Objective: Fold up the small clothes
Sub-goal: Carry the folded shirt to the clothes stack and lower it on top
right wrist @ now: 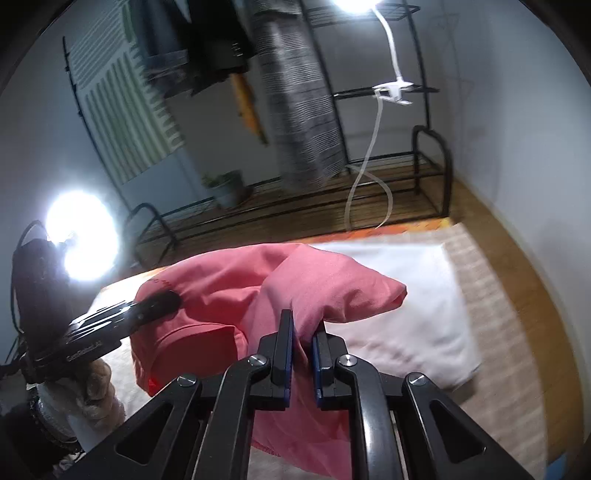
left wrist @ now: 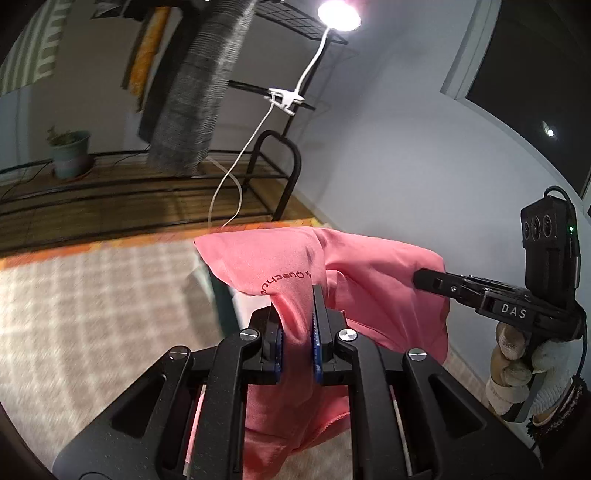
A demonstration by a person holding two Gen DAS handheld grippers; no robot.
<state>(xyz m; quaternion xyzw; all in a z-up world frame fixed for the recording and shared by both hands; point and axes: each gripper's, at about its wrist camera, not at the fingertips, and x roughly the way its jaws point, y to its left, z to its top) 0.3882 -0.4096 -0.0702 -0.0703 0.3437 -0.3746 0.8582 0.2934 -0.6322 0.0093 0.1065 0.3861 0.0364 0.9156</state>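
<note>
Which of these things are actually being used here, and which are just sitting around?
In use: pink garment, left gripper, right gripper.

Just around: white cloth, lamp, potted plant, grey hanging fabric, black rack.

Black hand-held gripper with blue pads, silver screws, white "DAS" lettering.
</note>
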